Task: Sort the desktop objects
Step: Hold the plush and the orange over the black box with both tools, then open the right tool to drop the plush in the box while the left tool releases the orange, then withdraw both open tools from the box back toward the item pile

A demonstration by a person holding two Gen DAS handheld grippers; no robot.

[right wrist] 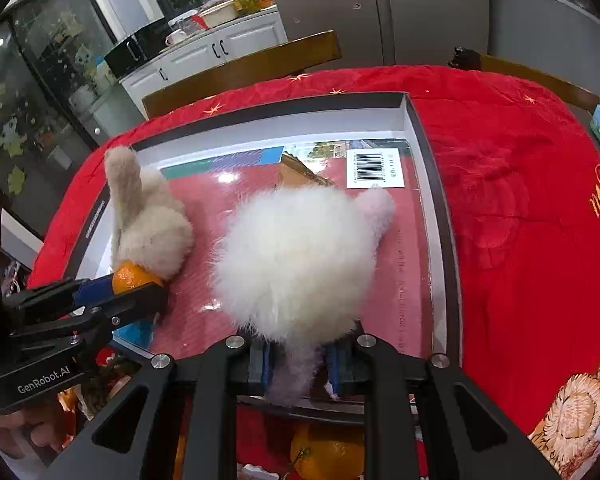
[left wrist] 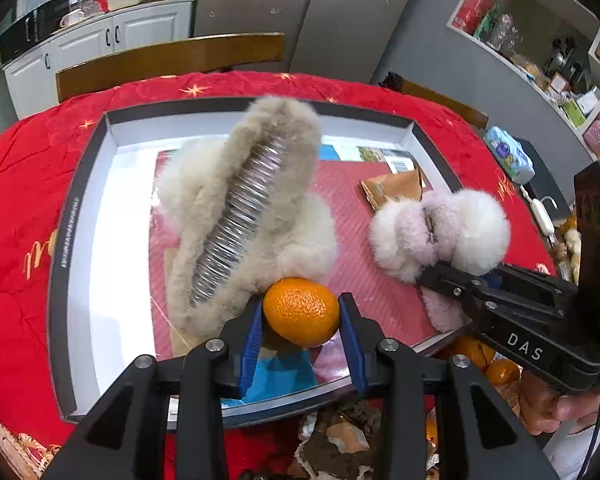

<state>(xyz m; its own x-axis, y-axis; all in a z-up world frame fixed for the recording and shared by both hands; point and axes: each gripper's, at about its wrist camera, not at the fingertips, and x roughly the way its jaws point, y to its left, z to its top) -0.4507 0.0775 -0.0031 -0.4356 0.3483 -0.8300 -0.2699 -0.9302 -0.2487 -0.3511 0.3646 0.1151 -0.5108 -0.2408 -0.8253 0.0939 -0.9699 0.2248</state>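
Note:
My left gripper is shut on an orange tangerine, held just above the near part of a shallow black-rimmed white tray. A beige fluffy hair clip with a metal comb lies in the tray right behind the tangerine. My right gripper is shut on a white-pink fluffy hair clip by its pink tail, over the tray's red book. The right gripper also shows in the left wrist view, and the left gripper in the right wrist view.
The tray sits on a red tablecloth. More tangerines and brown scraps lie near the table's front edge. A blue pack and white cable lie at the right. Wooden chairs stand behind.

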